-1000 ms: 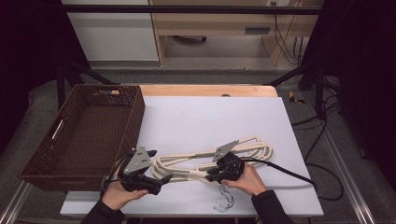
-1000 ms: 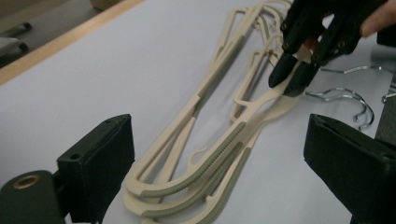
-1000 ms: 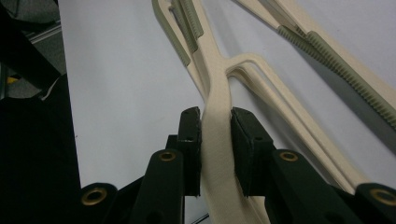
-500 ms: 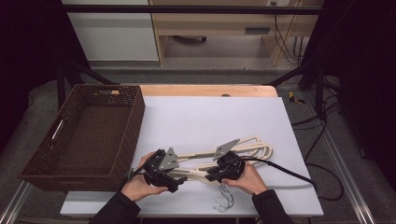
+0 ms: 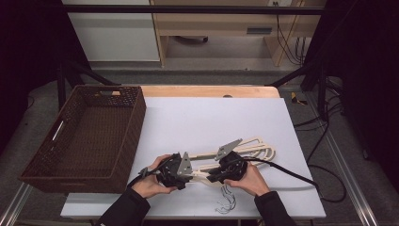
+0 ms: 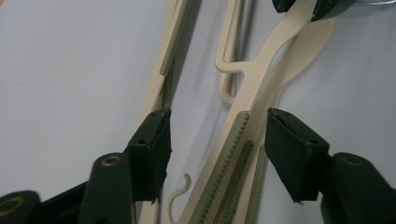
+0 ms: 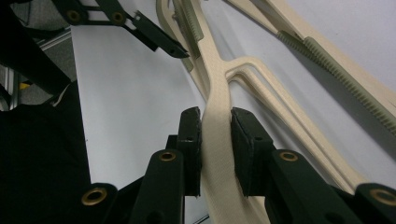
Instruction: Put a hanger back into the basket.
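A stack of cream plastic hangers [image 5: 256, 147] lies on the white table [image 5: 211, 117] near its front edge, their wire hooks [image 5: 226, 203] pointing toward me. My right gripper [image 5: 211, 178] is shut on the flat neck of a hanger [image 7: 215, 154]; both pads press its sides. My left gripper [image 5: 190, 175] sits just left of it. In the left gripper view its jaws [image 6: 217, 149] straddle a ribbed hanger arm [image 6: 236, 149] and have just been closing. A gap remains at each pad, so it is open.
A dark wicker basket [image 5: 136, 127] stands at the table's left side. A black cable [image 5: 291, 175] trails right from the right gripper over the table edge. A wooden strip [image 5: 207, 91] borders the far edge.
My left hand has slid right across the table to the hangers and lowered, and its jaws have narrowed around a hanger arm. The right gripper has stayed put, still gripping.
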A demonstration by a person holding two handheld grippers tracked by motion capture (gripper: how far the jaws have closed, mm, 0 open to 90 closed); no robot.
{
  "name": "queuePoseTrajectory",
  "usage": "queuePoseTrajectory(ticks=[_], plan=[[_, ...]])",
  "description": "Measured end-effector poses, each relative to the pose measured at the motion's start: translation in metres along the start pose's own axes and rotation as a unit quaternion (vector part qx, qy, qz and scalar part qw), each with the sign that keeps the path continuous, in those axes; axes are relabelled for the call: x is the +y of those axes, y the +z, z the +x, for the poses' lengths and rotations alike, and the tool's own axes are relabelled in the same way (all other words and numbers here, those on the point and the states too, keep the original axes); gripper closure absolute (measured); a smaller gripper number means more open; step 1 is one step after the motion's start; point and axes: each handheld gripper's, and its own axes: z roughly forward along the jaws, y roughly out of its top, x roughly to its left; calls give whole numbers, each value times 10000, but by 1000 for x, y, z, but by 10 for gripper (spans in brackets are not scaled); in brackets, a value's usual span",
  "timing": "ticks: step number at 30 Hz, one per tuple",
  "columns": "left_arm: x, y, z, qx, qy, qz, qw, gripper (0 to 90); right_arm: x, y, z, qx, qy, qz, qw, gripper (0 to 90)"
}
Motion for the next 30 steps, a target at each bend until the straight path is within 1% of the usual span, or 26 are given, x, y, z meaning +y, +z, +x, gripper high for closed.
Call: queuePoseTrajectory(ticks=[2,4,7,8,9,10,12,13,16,17,18,19,21,22,24,25,26,27,30], plan=[[1,3,-1,3,147,75,9999,462,0,-1,-1,-1,-31,13,10000,737],[3,6,-3,42,193,65,9998,510,0,-1,0,-27,-1,22,10000,737],[5,8,-6,148,476,211,9985,569,0,-2,-1,-16,-27,3,10000,737],[6,8,-7,159,550,231,9981,588,1,-1,-1,-4,4,-25,10000,737],[6,9,-8,177,573,220,9980,604,1,-2,0,-2,38,-8,10000,737],[7,10,-10,241,631,257,9974,616,1,-2,0,-2,32,-21,10000,737],[8,12,-12,286,701,289,9967,647,1,-3,0,40,20,-25,10000,737],[9,12,-13,313,722,269,9965,659,1,-3,0,11,37,-39,10000,737],[10,13,-15,413,826,246,9954,715,1,-4,0,30,43,-44,10000,737],[11,12,-16,445,863,272,9949,725,1,-4,0,69,34,-61,10000,737],[11,12,-17,479,921,269,9942,738,1,-5,0,81,86,-74,9999,737],[11,11,-18,520,972,271,9935,751,1,-5,0,35,63,-93,9999,737],[11,11,-19,553,1005,234,9931,759,2,-6,1,24,88,-117,9999,736],[11,10,-19,582,1041,226,9926,764,2,-7,0,37,53,-120,9999,736],[11,9,-21,634,1119,197,9915,776,2,-9,1,12,83,-179,9998,735],[11,9,-22,670,1162,193,9908,781,2,-10,1,-7,54,-178,9998,734],[12,8,-23,688,1192,179,9903,787,2,-11,0,-8,-27,-211,9998,732],[12,8,-24,716,1227,179,9897,792,2,-12,1,-22,-4,-238,9997,731],[13,6,-27,753,1319,145,9883,808,2,-16,1,-77,-84,-284,9995,723]])
